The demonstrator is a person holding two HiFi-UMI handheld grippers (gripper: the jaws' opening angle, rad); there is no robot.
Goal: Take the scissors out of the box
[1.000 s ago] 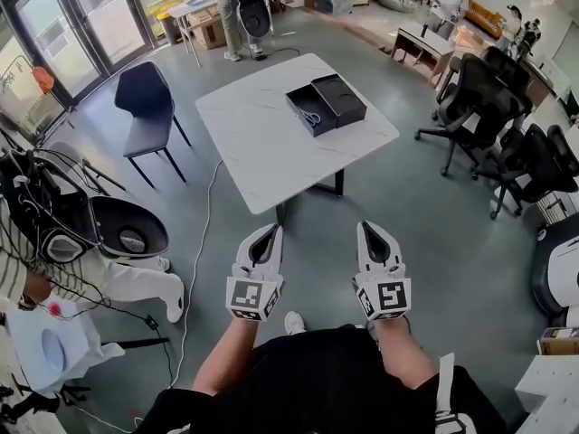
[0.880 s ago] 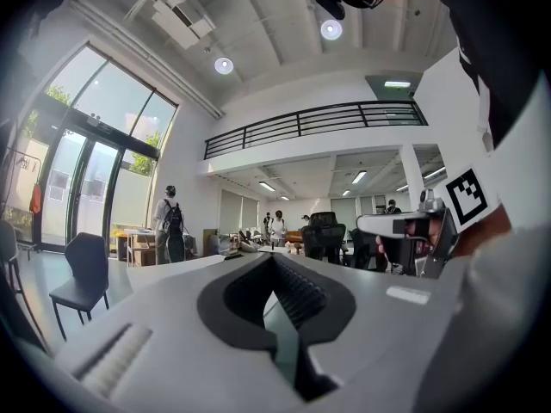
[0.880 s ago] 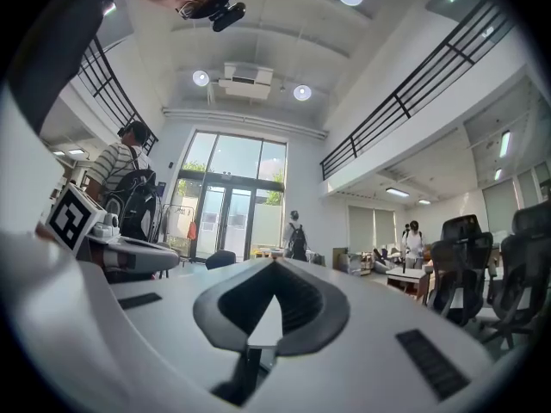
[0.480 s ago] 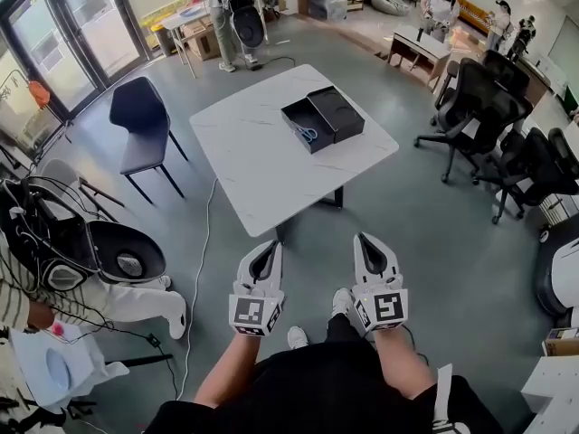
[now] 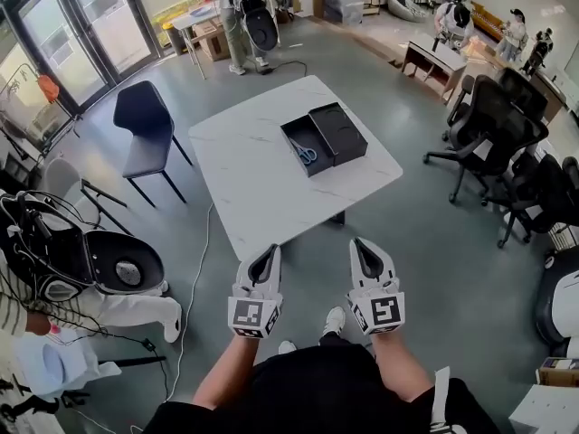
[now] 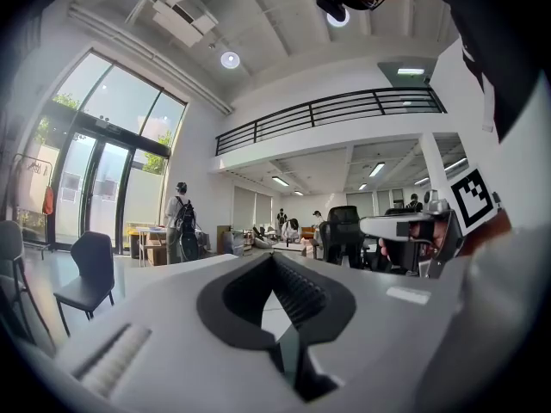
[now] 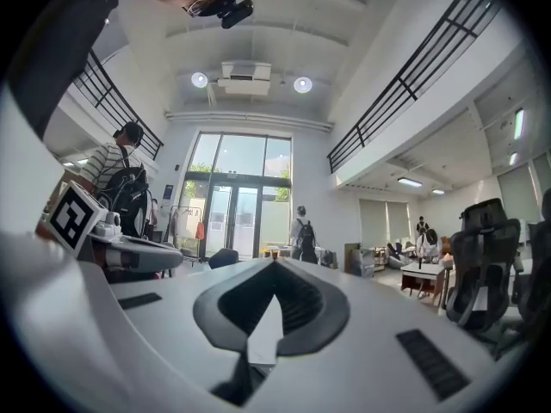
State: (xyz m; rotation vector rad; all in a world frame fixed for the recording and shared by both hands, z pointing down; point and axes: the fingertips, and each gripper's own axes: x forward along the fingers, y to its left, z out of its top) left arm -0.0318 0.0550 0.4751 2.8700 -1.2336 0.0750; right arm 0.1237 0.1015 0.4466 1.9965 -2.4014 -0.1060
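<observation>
An open black box [image 5: 304, 146] lies on the white table [image 5: 262, 183], past the table's middle. Blue-handled scissors [image 5: 307, 154] rest inside it. The box's black lid [image 5: 339, 132] lies just to its right. Both grippers hang well short of the table, over the grey floor in front of me. My left gripper [image 5: 270, 252] is shut, with nothing between its jaws. My right gripper [image 5: 359, 245] is shut and empty too. In the left gripper view [image 6: 274, 259] and the right gripper view [image 7: 275, 266] the jaws meet at their tips and point across the room.
A dark blue chair [image 5: 145, 125] stands left of the table. Black office chairs [image 5: 493, 120] crowd the right side. A person with gear [image 5: 63, 269] sits at my near left. A cable [image 5: 197, 260] runs over the floor beside the table's near corner.
The table and box have drawn nearer and lower in the head view as I step forward. Both grippers keep the same shut posture in front of me.
</observation>
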